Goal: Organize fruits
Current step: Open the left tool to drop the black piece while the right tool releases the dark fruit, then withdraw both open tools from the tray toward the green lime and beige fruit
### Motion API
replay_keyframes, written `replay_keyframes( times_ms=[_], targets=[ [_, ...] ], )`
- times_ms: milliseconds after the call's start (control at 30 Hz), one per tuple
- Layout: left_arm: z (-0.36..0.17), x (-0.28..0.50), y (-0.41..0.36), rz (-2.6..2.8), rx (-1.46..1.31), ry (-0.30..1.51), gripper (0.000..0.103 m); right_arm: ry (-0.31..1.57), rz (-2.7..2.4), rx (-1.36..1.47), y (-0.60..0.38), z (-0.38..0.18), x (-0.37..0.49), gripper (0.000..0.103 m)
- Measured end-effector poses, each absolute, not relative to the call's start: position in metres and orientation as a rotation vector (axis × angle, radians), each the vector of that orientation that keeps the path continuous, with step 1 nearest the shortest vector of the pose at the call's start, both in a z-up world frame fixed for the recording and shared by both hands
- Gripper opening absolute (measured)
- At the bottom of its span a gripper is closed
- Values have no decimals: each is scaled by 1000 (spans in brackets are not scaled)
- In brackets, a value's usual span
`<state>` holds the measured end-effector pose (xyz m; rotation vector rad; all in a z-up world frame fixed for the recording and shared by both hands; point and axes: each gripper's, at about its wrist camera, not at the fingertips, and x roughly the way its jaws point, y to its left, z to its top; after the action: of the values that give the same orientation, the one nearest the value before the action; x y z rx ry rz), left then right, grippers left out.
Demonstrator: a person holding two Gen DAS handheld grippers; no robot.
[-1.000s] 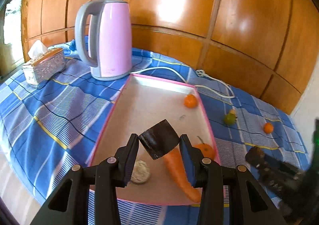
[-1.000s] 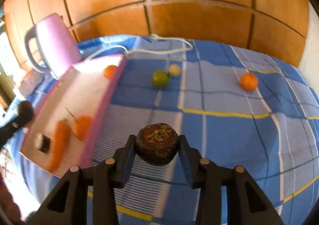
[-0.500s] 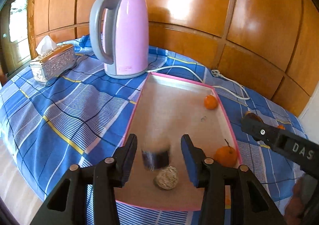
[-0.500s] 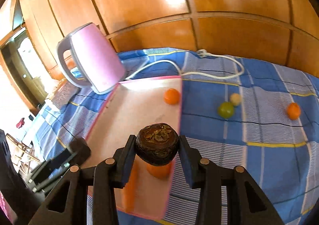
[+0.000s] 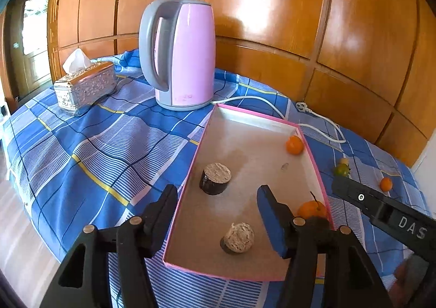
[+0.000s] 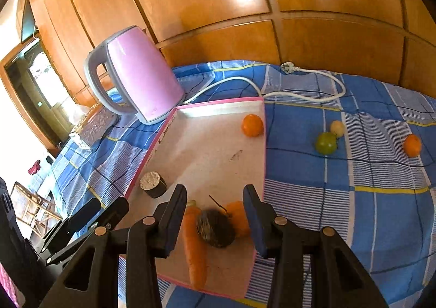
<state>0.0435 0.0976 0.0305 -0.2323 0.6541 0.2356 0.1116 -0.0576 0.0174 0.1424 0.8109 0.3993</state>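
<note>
Tray, shallow pink-rimmed [image 6: 261,144], holds carrot, oranges, dark round fruits; green lime [image 6: 326,143], pale ball [image 6: 337,128], small orange [image 6: 412,145] remain on blue checked cloth. Left gripper [image 5: 218,215] jaws opening, empty; right gripper [image 6: 215,215] jaws opening, dark brown fruit [image 6: 215,229] released between them.

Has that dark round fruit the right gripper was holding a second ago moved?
Yes. The dark round fruit has dropped from the right gripper into the pink tray, beside the carrot.

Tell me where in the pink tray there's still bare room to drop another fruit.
The tray is bare through its middle and far left, between the upright dark fruit and the small orange. The near end is crowded: carrot, round dark fruit and stemmed orange bunch together.
</note>
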Motion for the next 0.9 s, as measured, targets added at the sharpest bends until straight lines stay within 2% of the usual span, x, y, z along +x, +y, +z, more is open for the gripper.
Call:
replay_keyframes(
  times_ms=[167,900],
  targets=[
    [33,38,89,223,-220,652,62,783,361,126,-72,21,96,46],
    [34,32,35,109,-133,657,63,775,170,158,-151,4,68,46]
  ],
)
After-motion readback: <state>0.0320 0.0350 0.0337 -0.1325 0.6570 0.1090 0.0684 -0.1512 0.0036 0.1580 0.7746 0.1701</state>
